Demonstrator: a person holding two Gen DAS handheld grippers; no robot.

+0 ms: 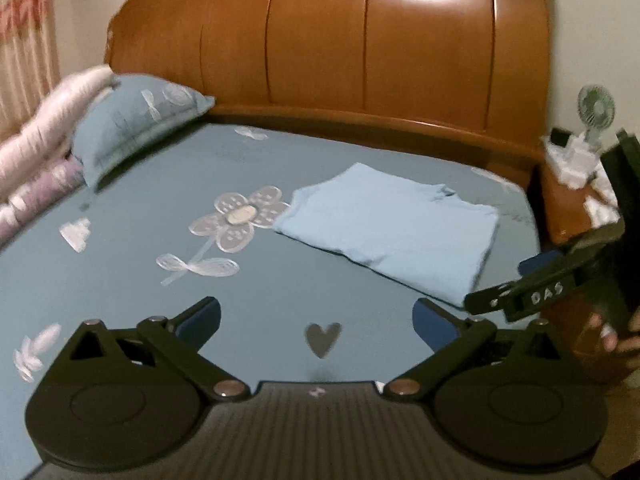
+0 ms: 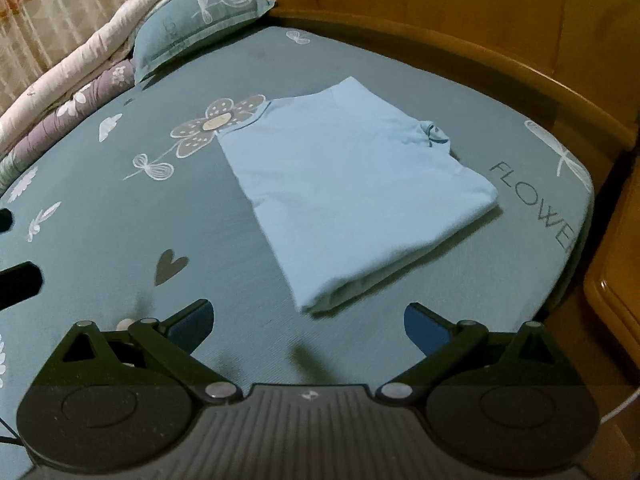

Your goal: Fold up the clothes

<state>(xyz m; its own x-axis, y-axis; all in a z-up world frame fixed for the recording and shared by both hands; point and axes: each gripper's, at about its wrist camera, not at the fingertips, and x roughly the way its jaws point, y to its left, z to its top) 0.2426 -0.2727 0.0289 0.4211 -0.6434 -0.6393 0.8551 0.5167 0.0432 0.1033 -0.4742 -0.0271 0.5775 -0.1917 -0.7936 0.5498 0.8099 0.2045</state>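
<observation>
Room: we see a bedroom with a bed [image 1: 140,280] under a teal flower-print sheet, backed by a wooden headboard [image 1: 360,40].
Left wrist view, bedding: a matching pillow [image 1: 136,124] leans at the head of the bed on the left, beside a rolled pale quilt [image 1: 52,120].
Left wrist view, nightstand: a wooden nightstand [image 1: 568,208] stands at the right of the bed and carries a small fan [image 1: 596,106] among white items too blurred for us to identify.
Left wrist view, garment: the light blue garment [image 1: 392,224] lies folded into a flat rectangle on the sheet, right of the printed flower.
Left wrist view, left gripper: the left gripper [image 1: 316,320] hangs above the sheet with its jaws spread wide and nothing between them.
Left wrist view, right gripper: we see the right gripper [image 1: 508,288] enter from the right edge, near the garment's closest corner; it holds no cloth.
Right wrist view, garment: the folded garment [image 2: 352,184] sits mid-bed, its layered edge facing the camera.
Right wrist view, right gripper: the right gripper [image 2: 308,320] is wide apart, empty, just short of the garment's near corner.
</observation>
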